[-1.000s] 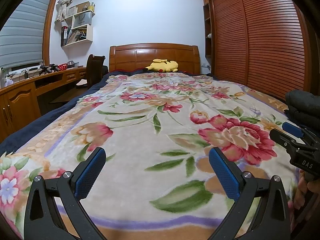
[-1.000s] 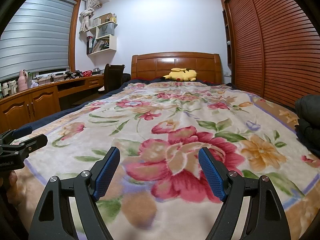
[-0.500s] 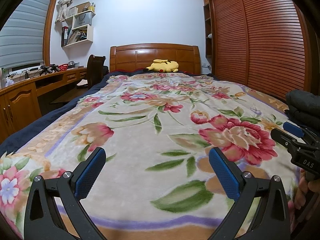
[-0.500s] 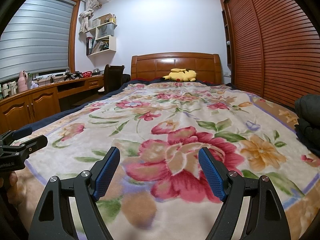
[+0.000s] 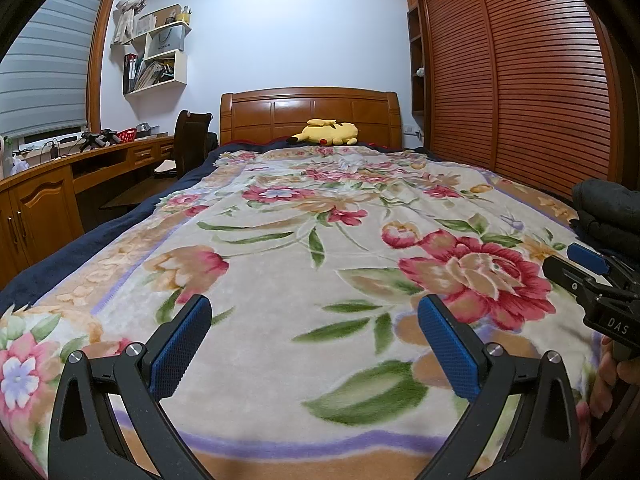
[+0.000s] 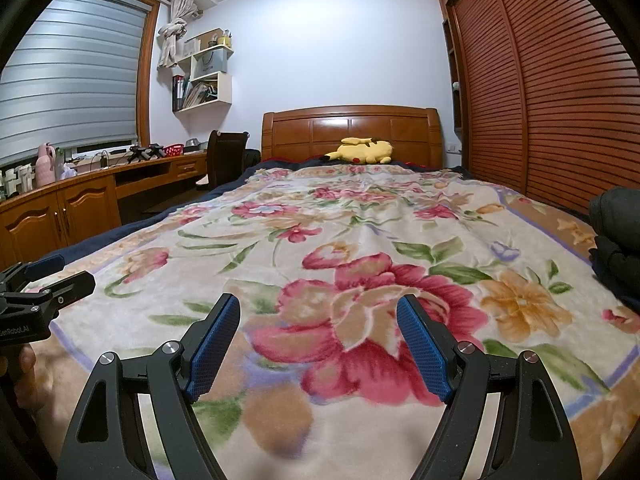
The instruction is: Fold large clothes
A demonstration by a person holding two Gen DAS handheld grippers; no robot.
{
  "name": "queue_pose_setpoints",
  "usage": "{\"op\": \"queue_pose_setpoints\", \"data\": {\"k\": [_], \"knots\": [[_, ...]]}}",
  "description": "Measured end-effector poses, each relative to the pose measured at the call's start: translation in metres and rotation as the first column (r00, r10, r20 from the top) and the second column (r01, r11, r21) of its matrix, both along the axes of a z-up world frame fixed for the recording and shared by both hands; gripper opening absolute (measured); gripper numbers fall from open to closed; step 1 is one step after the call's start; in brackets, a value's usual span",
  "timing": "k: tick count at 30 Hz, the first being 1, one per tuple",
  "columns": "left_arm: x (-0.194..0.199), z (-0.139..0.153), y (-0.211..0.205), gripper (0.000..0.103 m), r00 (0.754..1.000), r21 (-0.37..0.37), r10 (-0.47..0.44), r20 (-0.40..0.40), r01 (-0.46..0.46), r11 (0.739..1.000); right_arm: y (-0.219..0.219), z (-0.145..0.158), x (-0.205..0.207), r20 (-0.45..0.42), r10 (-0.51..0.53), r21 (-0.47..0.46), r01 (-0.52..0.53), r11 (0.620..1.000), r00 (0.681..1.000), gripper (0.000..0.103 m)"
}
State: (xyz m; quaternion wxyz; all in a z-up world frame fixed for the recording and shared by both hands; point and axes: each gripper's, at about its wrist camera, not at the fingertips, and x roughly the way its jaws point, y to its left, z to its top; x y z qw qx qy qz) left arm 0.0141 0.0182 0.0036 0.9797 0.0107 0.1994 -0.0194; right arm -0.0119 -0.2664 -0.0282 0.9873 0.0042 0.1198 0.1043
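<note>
A pile of dark grey clothes (image 5: pixel 608 212) lies at the right edge of the bed, also seen as dark clothes (image 6: pixel 618 236) in the right wrist view. My left gripper (image 5: pixel 316 320) hovers open over the floral blanket (image 5: pixel 300 240) near the foot of the bed, nothing between its blue pads. My right gripper (image 6: pixel 320 320) is open too, over the big red flower of the blanket (image 6: pixel 360 248), well left of the clothes. Each gripper shows at the edge of the other's view: the right gripper (image 5: pixel 576 266) and the left gripper (image 6: pixel 52 276), each held by a hand.
A wooden headboard (image 5: pixel 310 114) with a yellow plush toy (image 5: pixel 328 133) closes the far end. A louvered wooden wardrobe (image 5: pixel 520 80) runs along the right. A wooden desk (image 5: pixel 60 176) and a dark chair (image 5: pixel 192 140) stand on the left under the window.
</note>
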Motion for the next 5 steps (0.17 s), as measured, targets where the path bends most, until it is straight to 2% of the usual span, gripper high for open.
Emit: {"op": "queue_pose_setpoints", "data": {"k": [5], "knots": [[0.0,-0.0001,0.0,0.103,1.0,0.001,-0.001,-0.001,0.001,1.0,0.0,-0.0001,0.0001,0.001,0.0,0.0,0.0,1.0,1.0,0.082]]}}
